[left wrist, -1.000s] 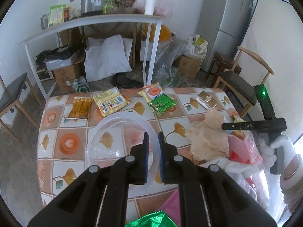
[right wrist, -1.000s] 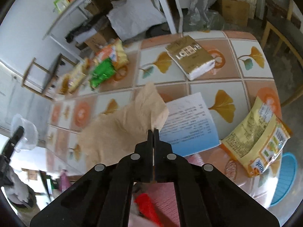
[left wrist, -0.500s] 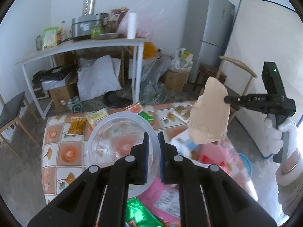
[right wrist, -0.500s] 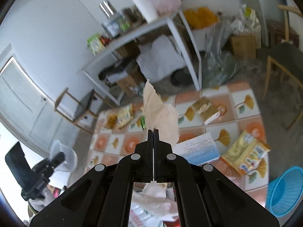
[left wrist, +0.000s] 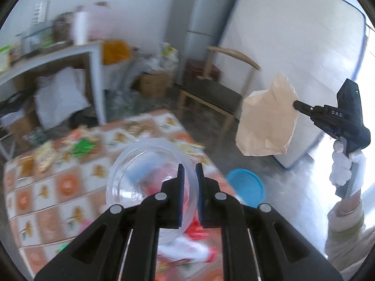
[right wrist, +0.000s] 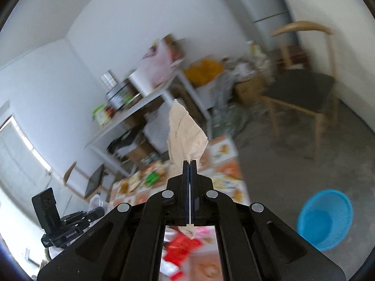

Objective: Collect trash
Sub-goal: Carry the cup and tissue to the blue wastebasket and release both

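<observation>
My left gripper (left wrist: 189, 167) is shut on the rim of a clear plastic bowl (left wrist: 140, 178) and holds it above the tiled table (left wrist: 46, 187). My right gripper (right wrist: 189, 162) is shut on a crumpled brown paper bag (right wrist: 185, 135) and holds it high in the air, to the right of the table. The bag also shows in the left wrist view (left wrist: 267, 121), hanging from the right gripper (left wrist: 295, 104). A blue basin (right wrist: 325, 217) stands on the floor below and to the right; it also shows in the left wrist view (left wrist: 248, 185).
Snack packets (left wrist: 82, 147) and red and pink wrappers (right wrist: 182, 245) lie on the table. A wooden chair (right wrist: 302, 91) stands on the right. A white bench with clutter (left wrist: 58, 53), boxes and a fridge (left wrist: 204, 18) are at the back.
My right gripper has lifted the brown bag off the table and swung it right, past the table edge. My left gripper with the bowl has turned right, bringing the blue basin into view.
</observation>
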{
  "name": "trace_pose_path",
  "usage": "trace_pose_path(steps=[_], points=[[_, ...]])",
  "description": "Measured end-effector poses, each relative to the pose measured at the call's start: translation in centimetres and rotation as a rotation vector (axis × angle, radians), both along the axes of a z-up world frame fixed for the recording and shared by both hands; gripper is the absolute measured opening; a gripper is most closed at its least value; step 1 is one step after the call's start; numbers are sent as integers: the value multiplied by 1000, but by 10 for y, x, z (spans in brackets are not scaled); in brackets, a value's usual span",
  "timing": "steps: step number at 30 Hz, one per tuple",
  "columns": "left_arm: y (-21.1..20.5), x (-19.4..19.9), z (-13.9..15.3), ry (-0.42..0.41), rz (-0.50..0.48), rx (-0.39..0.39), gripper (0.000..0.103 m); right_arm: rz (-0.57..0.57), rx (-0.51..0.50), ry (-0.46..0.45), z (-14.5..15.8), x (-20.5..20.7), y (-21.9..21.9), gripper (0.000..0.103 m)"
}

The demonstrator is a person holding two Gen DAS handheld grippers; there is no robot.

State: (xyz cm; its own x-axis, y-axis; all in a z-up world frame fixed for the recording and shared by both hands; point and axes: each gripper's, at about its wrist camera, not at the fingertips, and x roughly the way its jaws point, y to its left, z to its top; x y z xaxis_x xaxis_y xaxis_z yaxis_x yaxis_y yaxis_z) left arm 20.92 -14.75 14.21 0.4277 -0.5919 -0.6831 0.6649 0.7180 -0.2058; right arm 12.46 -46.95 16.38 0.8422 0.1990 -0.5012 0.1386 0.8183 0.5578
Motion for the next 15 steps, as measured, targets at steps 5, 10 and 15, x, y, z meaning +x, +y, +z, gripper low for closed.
trace_pose_path(steps=[5,10,15], points=[[-101,-14,-23,84,-184,30,9,-145,34,89,-41,-41,-58,0],[-211,-20,-59,182,-329,83,9,-278,77,194,-99,-58,-104,0],[-305,-24,-112,276,-434,166,9,-341,154,271,-158,-58,-134,0]])
